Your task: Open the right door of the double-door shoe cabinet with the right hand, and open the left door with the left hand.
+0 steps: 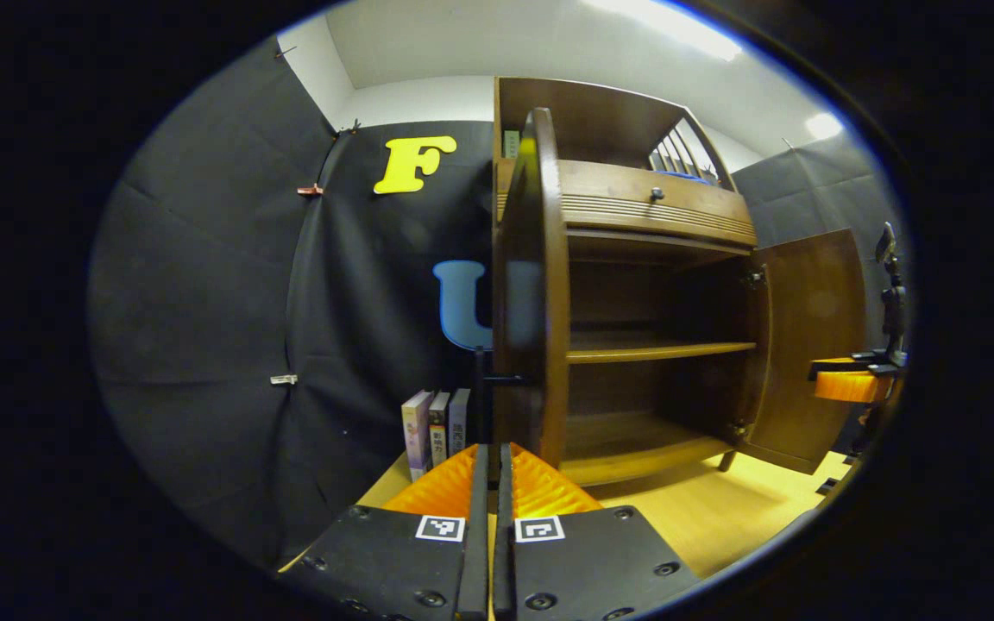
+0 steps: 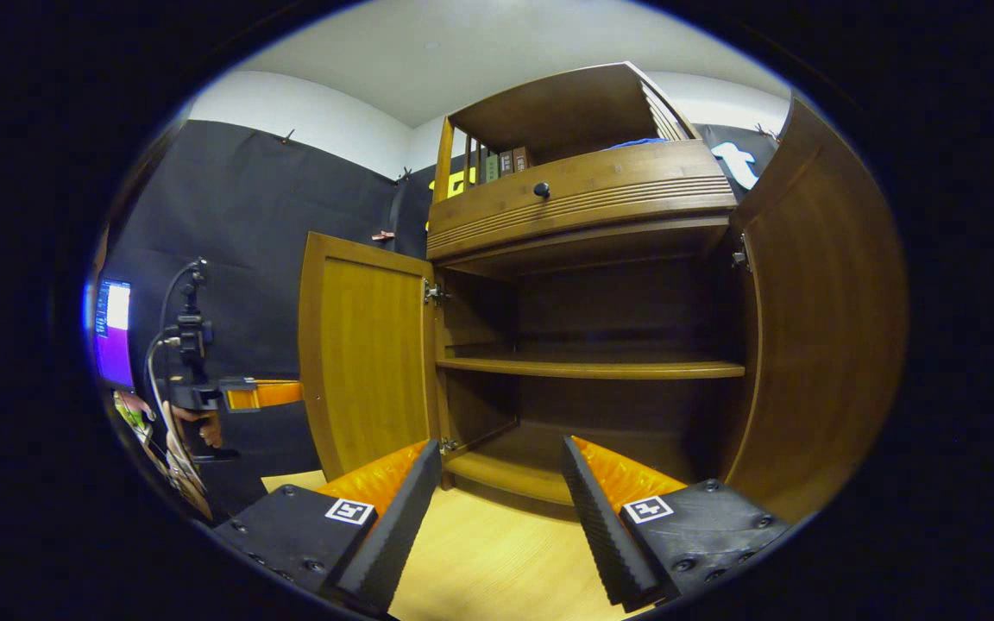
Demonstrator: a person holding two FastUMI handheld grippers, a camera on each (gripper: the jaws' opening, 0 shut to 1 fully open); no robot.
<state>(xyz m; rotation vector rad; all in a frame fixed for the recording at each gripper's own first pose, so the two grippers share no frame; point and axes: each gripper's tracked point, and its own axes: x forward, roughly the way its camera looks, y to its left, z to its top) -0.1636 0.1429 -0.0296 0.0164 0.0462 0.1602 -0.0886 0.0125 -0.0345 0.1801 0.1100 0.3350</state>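
Apparently I am finishing: both the left door (image 2: 368,354) and right door (image 2: 825,328) are standing open, my left gripper (image 1: 490,470) pinching narrow, empty, my right gripper (image 2: 501,470) gaping wide.

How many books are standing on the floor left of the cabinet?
3 books, upright side by side against the black wall, just left of the cabinet's open left door. More may hide behind it.

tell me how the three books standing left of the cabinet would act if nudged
The books stand upright on end with no bookend beside them, so a nudge would probably tip them like dominoes. They look stiff and slim, likely light, sliding easily on the smooth wooden floor.
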